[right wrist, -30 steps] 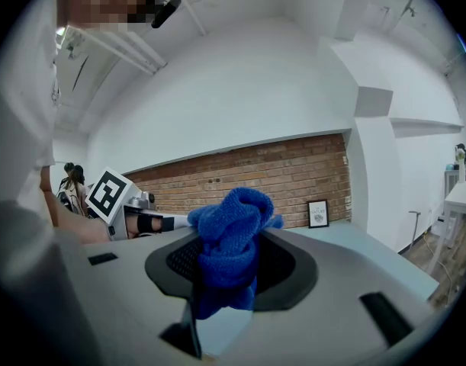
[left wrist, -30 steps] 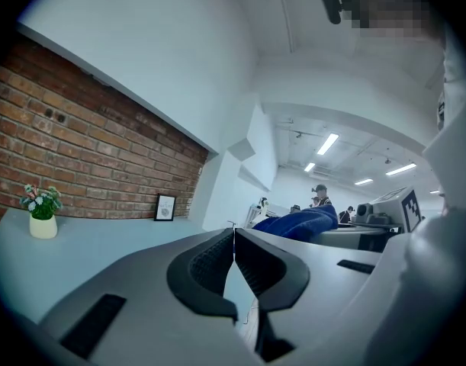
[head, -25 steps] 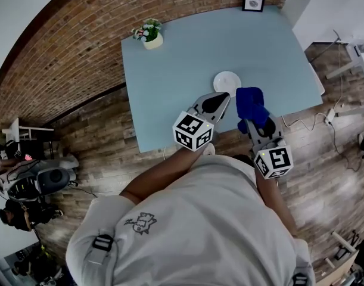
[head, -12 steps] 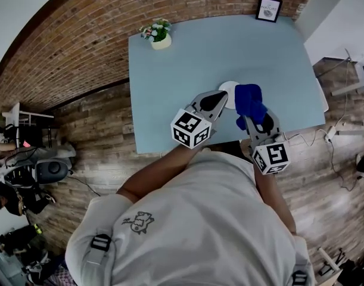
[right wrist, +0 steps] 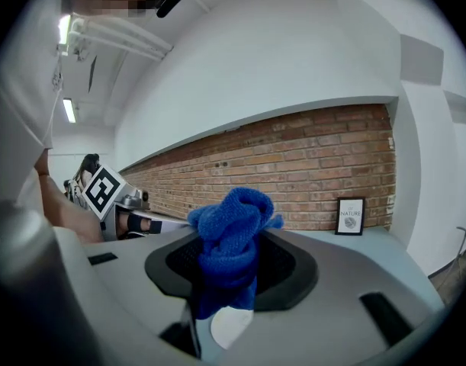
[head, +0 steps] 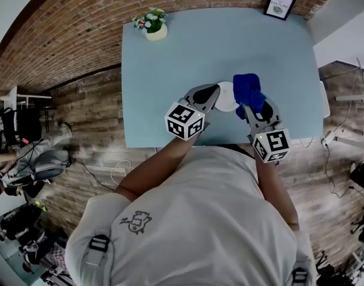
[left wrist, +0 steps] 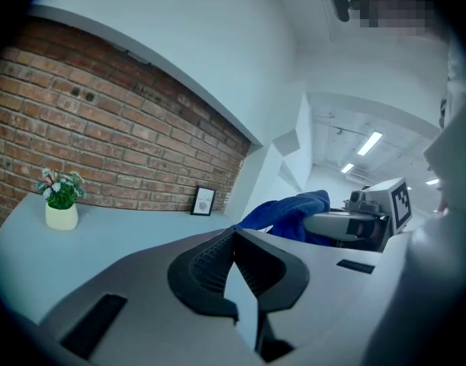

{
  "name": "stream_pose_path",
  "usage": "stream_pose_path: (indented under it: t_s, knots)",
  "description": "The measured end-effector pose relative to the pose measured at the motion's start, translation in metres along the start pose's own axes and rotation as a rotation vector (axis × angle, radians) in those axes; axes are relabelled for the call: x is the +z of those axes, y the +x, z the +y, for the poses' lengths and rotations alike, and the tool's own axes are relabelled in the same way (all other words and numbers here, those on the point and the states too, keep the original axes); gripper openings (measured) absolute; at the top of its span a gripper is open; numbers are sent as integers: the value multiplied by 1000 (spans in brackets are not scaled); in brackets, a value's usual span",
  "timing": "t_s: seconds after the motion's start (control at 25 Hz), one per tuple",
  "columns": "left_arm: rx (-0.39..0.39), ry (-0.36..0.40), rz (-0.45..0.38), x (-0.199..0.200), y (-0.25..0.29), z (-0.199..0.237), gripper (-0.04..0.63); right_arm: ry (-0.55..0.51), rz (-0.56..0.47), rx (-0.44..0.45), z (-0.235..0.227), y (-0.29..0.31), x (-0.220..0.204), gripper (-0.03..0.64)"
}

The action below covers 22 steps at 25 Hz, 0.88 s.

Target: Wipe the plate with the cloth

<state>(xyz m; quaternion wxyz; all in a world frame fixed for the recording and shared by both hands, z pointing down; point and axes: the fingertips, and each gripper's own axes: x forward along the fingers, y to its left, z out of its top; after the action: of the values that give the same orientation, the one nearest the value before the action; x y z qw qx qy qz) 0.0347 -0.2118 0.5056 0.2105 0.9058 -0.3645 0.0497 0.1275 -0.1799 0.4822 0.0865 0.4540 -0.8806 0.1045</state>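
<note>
In the head view a pale blue table fills the upper middle of the frame, and the small white plate lies on it near the table's lower edge, just right of centre. The left gripper reaches up from the lower centre, its tip at the plate's left rim. In the left gripper view its jaws are clenched together with nothing between them. The right gripper comes in beside it on the right, jaws clamped on a bunched blue cloth that stands out past the fingertips and overlaps the plate's right edge. Whether the cloth actually presses on the plate is hard to judge from above. In the right gripper view a rounded white patch shows just below the hanging cloth, probably the plate. A small flower pot stands at the table's upper left corner and a framed picture at its upper right, against a brick wall. The person's pale shirt takes up the lower half of the frame.
</note>
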Motion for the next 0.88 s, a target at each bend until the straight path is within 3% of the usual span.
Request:
stream_pose_path:
  t_s: [0.28, 0.64, 0.88]
  knots:
    - [49, -120, 124, -56, 31, 35, 8, 19, 146, 51, -34, 33, -61, 132]
    - [112, -210, 286, -134, 55, 60, 15, 30, 317, 154, -53, 57, -149, 133]
    - [148, -284, 397, -183, 68, 78, 57, 61, 414, 223, -55, 72, -204, 135]
